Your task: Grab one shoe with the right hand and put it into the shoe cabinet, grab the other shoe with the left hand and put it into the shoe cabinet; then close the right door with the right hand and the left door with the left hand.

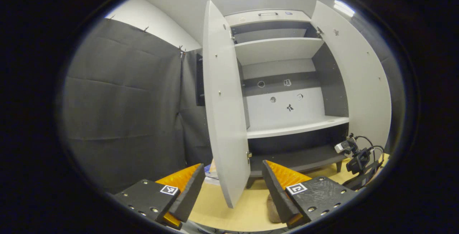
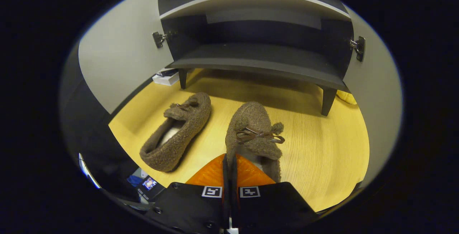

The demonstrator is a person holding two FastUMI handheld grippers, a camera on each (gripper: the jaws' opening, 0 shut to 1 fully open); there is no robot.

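Shoes, two, brown fuzzy slippers with bow ties, both on the yellow wooden floor in front of the shoe cabinet. Right shoe: toe pointing toward the cabinet's bottom shelf, heel end at the right gripper; its jaws stand nearly together, apparently pinching the rim of the heel, though the contact is partly hidden. Left shoe: lies just beside the first, apart from it, toe angled toward the cabinet's left front leg, pale lining visible inside.

Shoe cabinet, white with dark interior, raised on short dark legs. In the left gripper view the left door and right door both stand open, showing a white middle shelf, an upper shelf, and a dark bottom shelf.

Left gripper: jaws wide, holding nothing, held up facing the edge of the left door.

Other items: a black camera device with cables on the floor by the right door; books stacked near the cabinet's left leg.
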